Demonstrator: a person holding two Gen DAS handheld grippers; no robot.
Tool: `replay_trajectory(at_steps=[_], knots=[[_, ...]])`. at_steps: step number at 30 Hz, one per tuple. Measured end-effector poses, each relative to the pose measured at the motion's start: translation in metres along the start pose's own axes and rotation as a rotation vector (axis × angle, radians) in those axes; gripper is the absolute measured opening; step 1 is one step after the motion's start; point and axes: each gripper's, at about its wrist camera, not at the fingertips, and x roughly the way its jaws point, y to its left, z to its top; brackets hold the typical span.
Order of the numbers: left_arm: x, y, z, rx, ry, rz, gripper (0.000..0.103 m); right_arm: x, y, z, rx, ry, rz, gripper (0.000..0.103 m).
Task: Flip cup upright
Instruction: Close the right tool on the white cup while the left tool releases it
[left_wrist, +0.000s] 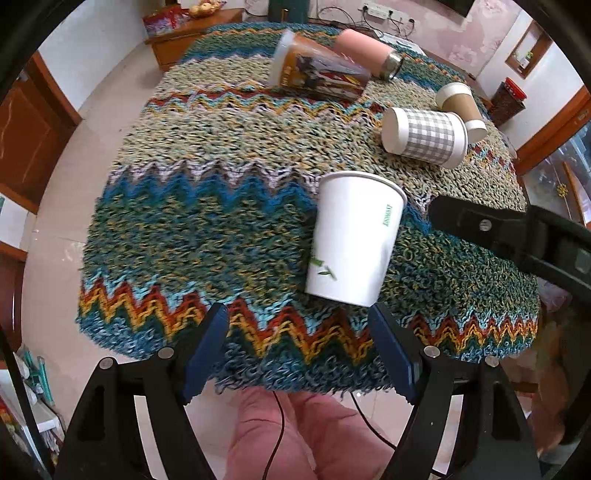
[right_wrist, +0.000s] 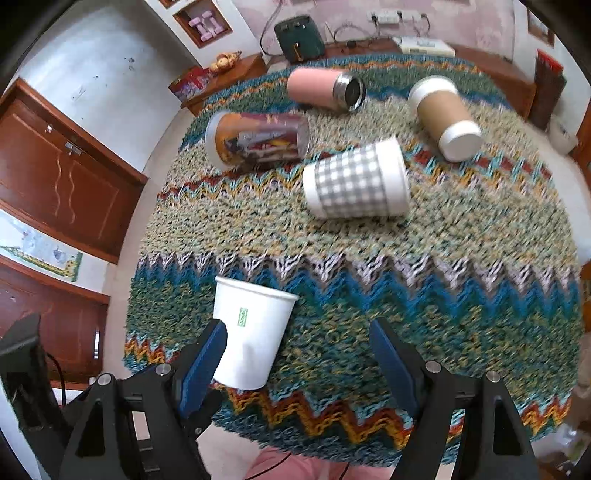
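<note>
standing white paper cup (left_wrist: 352, 240) looks upright; both left gripper (left_wrist: 297, 354) and right gripper (right_wrist: 297, 365) released, back off straight.

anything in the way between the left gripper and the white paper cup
Nothing visible does. The white paper cup sits just ahead of the open left gripper, with only bare woven cloth between them. The other cups lie farther back, and the right gripper is off to the side of the cup.

White cup (left_wrist: 352, 240), grey-checked cup (left_wrist: 424, 137), zigzag multicoloured cloth (left_wrist: 221, 206)
</note>
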Motion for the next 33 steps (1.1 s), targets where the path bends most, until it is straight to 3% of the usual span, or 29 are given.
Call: replay_trajectory(at_steps=[11, 27, 33], knots=[[-0.011, 0.019, -0.002, 0.066, -0.080, 0.061, 0.080, 0.048, 0.014, 0.002, 0.093, 0.109, 0.070, 0.080], [0.001, 0.048, 0.006, 0.090, -0.041, 0.042, 0.080, 0.097, 0.039, 0.011, 0.132, 0.204, 0.035, 0.080], [0.006, 0.049, 0.004, 0.097, -0.030, 0.028, 0.080, 0.117, 0.040, 0.018, 0.153, 0.254, 0.044, 0.067]])
